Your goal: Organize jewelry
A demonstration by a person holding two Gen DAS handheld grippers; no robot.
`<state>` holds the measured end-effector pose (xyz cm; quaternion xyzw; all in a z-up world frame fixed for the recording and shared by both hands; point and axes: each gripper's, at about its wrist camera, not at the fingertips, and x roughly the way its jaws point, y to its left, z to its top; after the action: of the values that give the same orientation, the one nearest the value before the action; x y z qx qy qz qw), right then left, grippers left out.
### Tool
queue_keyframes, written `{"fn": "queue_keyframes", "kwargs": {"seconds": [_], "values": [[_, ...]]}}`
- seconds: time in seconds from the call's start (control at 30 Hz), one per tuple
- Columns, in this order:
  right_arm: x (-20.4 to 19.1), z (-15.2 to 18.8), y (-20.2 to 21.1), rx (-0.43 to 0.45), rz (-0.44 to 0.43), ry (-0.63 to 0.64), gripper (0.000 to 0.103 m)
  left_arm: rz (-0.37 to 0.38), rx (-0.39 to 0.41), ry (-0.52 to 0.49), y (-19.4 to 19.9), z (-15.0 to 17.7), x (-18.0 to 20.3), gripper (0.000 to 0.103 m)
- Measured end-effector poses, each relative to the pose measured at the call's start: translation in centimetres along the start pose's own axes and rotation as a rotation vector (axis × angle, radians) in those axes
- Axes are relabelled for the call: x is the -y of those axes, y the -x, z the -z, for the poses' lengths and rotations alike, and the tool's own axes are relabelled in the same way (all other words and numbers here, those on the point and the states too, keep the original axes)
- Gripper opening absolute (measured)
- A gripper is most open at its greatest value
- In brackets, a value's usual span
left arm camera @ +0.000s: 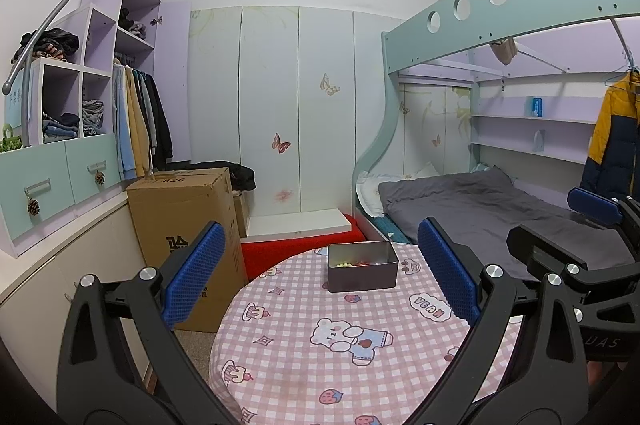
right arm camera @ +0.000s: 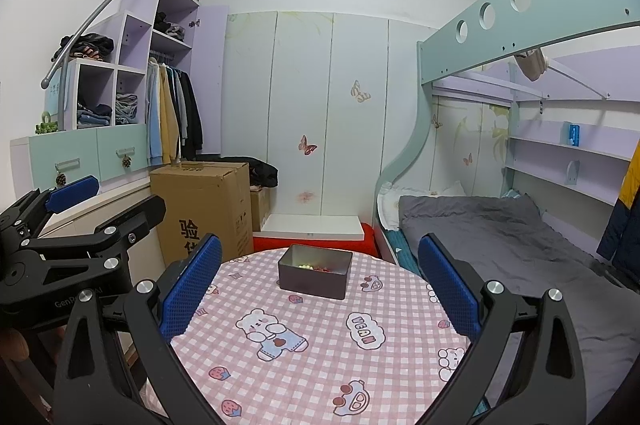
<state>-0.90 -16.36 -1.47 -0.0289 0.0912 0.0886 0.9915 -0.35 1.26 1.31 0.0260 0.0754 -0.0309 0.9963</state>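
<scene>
Pink checked tablecloth shows no loose jewelry. Beads, pale and red, lie inside the dark box at the table's far side. Left gripper and right gripper are both spread wide, holding nothing. Sorting either is finished or involves items out of view.

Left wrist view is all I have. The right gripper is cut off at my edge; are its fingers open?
Observer: Yes, the right gripper is wide open, with nothing between its fingers.
Operator: Where is the tin from it?
Observer: The tin sits ahead on the table, roughly between the fingers, a little left of centre.
Operator: Anything under my left gripper?
Observer: Part of a hand shows below the left gripper, at the right view's lower left edge.
</scene>
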Motion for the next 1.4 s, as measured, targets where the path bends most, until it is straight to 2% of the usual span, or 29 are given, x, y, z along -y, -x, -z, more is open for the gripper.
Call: {"fn": "queue_keyframes", "kwargs": {"seconds": [1.4], "values": [[-0.12, 0.32, -0.22, -0.009, -0.001, -0.006, 0.095, -0.004, -0.002, -0.002, -0.32, 0.37, -0.44, 0.095]]}}
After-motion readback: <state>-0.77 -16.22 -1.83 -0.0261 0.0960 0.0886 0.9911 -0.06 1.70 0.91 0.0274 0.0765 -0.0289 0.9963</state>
